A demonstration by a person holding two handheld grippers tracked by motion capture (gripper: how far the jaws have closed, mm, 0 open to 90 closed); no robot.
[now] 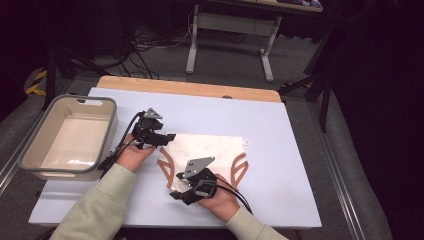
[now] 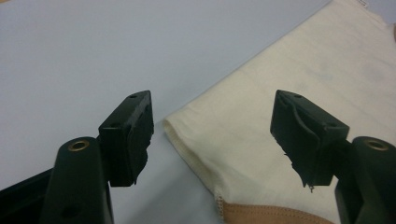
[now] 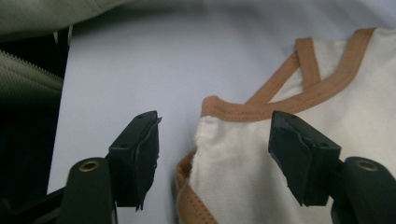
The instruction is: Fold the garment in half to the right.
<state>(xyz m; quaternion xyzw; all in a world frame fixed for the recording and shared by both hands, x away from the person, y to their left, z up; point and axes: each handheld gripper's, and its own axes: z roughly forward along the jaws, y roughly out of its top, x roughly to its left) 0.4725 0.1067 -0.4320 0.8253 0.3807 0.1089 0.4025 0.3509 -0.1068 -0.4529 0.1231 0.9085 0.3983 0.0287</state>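
A cream sleeveless top [image 1: 210, 147] with tan trim [image 1: 167, 167] lies flat on the pale blue table cover [image 1: 270, 125]. My left gripper [image 1: 167, 136] sits at the top's far left corner. In the left gripper view its jaws [image 2: 212, 135] stand open, and the cream hem corner [image 2: 187, 135] lies between them untouched. My right gripper [image 1: 176, 192] is at the near left edge of the top. In the right gripper view it [image 3: 215, 154] is open astride the tan-edged shoulder [image 3: 233, 112], and the pads [image 3: 299, 158] do not press on the cloth [image 3: 252, 177].
A grey-rimmed beige bin [image 1: 107, 107] stands empty at the table's left edge, close to my left forearm. A green sleeve [image 3: 28, 88] shows at the left of the right gripper view. Desk legs and cables lie on the floor beyond the wooden far edge [image 1: 185, 87].
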